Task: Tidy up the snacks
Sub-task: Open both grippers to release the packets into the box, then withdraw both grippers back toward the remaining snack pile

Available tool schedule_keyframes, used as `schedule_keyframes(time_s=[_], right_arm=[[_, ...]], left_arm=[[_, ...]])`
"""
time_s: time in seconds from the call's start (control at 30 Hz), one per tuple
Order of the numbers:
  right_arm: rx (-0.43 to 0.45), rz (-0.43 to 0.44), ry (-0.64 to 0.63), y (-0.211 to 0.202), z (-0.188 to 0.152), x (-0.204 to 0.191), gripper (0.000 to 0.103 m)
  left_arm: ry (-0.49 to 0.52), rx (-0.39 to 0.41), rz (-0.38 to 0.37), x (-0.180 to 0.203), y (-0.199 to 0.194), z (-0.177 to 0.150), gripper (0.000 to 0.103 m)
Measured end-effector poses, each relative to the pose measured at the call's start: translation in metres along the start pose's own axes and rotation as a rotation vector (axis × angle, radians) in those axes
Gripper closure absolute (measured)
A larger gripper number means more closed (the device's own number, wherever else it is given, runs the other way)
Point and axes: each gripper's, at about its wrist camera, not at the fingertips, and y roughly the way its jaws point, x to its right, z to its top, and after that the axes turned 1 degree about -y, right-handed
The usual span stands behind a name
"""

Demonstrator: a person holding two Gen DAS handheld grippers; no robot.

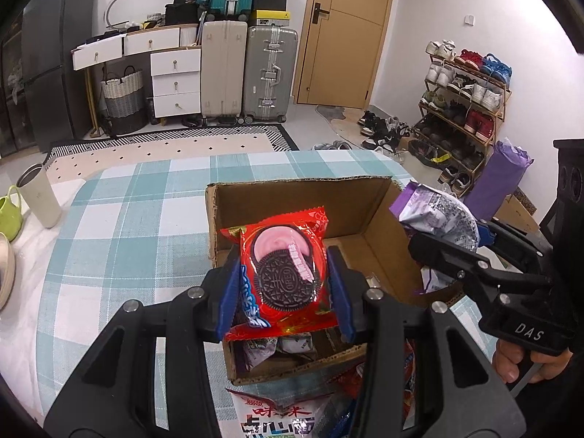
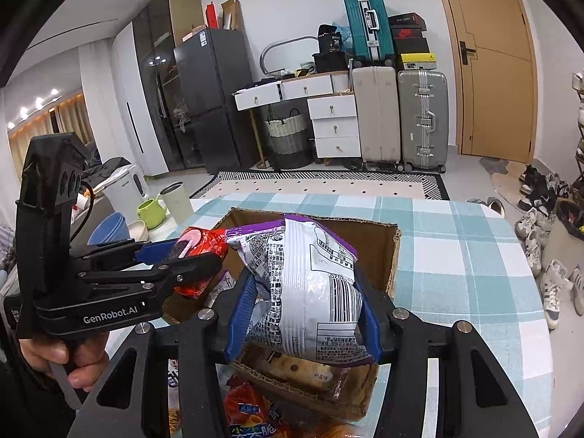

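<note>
Two views share one table (image 1: 109, 219) under a teal-and-white checked cloth, with an open cardboard box (image 1: 292, 197) standing on it, but each shows me something the other hides.

From my left wrist I look into the box: its far end is bare cardboard, while small purple-and-white packets (image 1: 270, 350) lie at the near end. Beyond the table a shoe rack (image 1: 463, 109) fills the right side of the room, which the right wrist catches only at its edge.

From my right wrist, the dark refrigerator (image 2: 215, 98) and a glass-fronted cabinet stand far left. Near the table's left edge are a green mug (image 2: 153, 213) and a pale tumbler (image 2: 179, 200).

My right claw (image 2: 304, 310) is clenched on a purple-and-white snack bag (image 2: 310, 284), blue pads pressing both sides, barcode side towards the camera, held above the near end of the box. The left-wrist view shows that bag (image 1: 438, 215) from the side, over the box's right wall.

My left claw (image 1: 286, 288) grasps a red Oreo packet (image 1: 288, 270) between its pads, held upright over the box. From the right wrist that packet (image 2: 204, 244) is just a red edge beside the purple bag.

More wrappers lie on the cloth before the box, one white pack (image 1: 277, 416) with printed characters; those beneath my fingers are too cropped to name, perhaps crisps.
</note>
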Motion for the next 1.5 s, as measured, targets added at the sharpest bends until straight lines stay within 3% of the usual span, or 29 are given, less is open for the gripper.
schedule_keyframes(time_s=[0.3,0.63,0.9,1.03,1.07,1.13,1.17,1.2,1.27,1.33,1.5], right_arm=[[0.028,0.008,-0.022,-0.001,0.001,-0.009,0.052],[-0.025,0.015,-0.016,0.017,-0.003,-0.007,0.051],[-0.043,-0.011,-0.015,0.019,-0.003,-0.002,0.045],[-0.035,-0.023,-0.010,0.010,-0.003,0.001,0.032],[-0.029,-0.021,-0.010,0.007,-0.003,0.001,0.025],[-0.017,-0.018,-0.003,-0.001,-0.004,0.003,0.009],[-0.013,-0.017,0.001,-0.005,-0.004,0.004,0.006],[-0.006,-0.017,0.004,-0.009,-0.005,0.004,0.006],[0.000,-0.032,0.010,-0.018,-0.005,0.006,0.001],[0.002,-0.040,0.016,-0.026,-0.007,0.007,0.001],[-0.041,-0.027,0.049,-0.043,-0.019,0.010,0.001]], left_arm=[[0.002,-0.032,0.011,-0.006,0.020,-0.006,0.062],[0.015,-0.030,0.003,-0.008,0.021,-0.013,0.062],[0.008,-0.040,-0.010,-0.011,0.015,-0.016,0.061],[0.014,-0.054,-0.020,-0.010,0.008,-0.017,0.050],[0.009,-0.056,-0.033,-0.011,0.005,-0.018,0.047],[0.015,-0.050,-0.047,-0.007,-0.003,-0.018,0.033],[0.021,-0.041,-0.050,-0.006,-0.009,-0.019,0.029],[0.021,-0.027,-0.036,-0.003,-0.015,-0.019,0.017],[0.013,0.001,-0.004,-0.003,-0.026,-0.021,0.013],[0.000,0.002,-0.017,-0.002,-0.037,-0.023,0.001],[-0.025,0.031,0.006,-0.006,-0.064,-0.033,0.001]])
